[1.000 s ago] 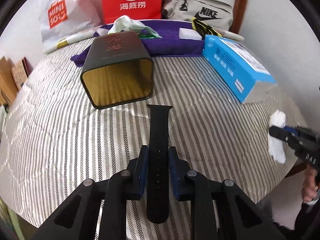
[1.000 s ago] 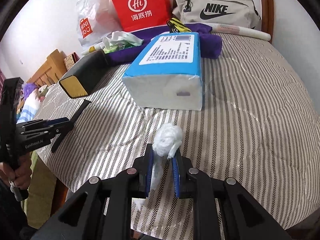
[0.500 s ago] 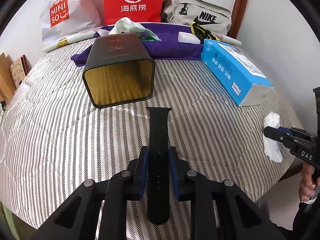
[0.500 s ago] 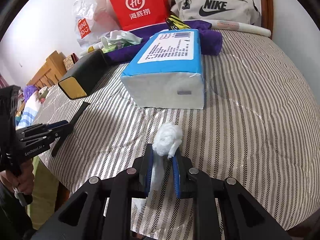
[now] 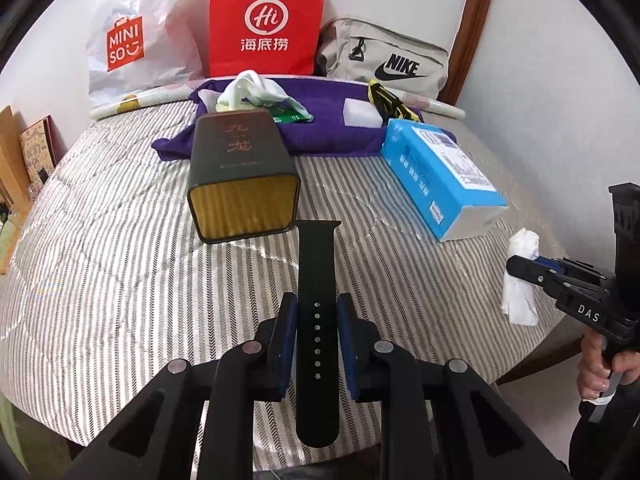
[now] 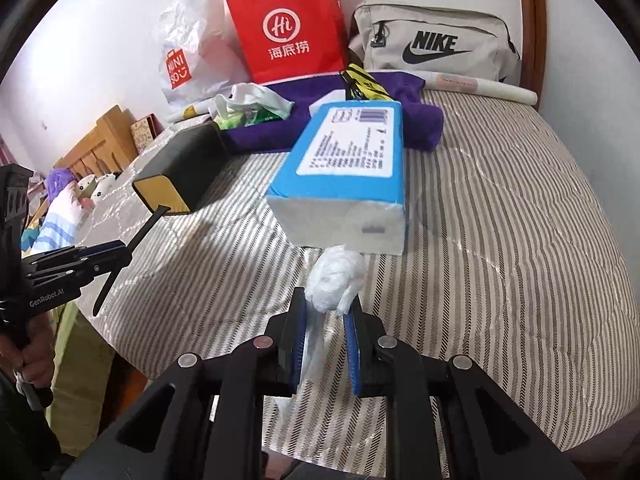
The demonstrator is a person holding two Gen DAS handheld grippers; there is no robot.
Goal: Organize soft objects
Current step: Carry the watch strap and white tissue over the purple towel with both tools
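1. Height is the change: both grippers have risen from the striped bedcover (image 5: 120, 264) since a second ago, each carrying its load.
2. The left gripper (image 5: 317, 344) stays narrow, clamped on the black watch strap (image 5: 317, 280), which now hangs clear of the cover, its far end near the open mouth of the dark tin box (image 5: 244, 184).
3. The right gripper (image 6: 325, 344) stays narrow too, pinching the crumpled white tissue (image 6: 334, 280), lifted just in front of the blue tissue pack (image 6: 348, 168).
4. Both pick-ups look secured, so I judge that carrying comes next; the box seems a likely destination, though nothing confirms it.
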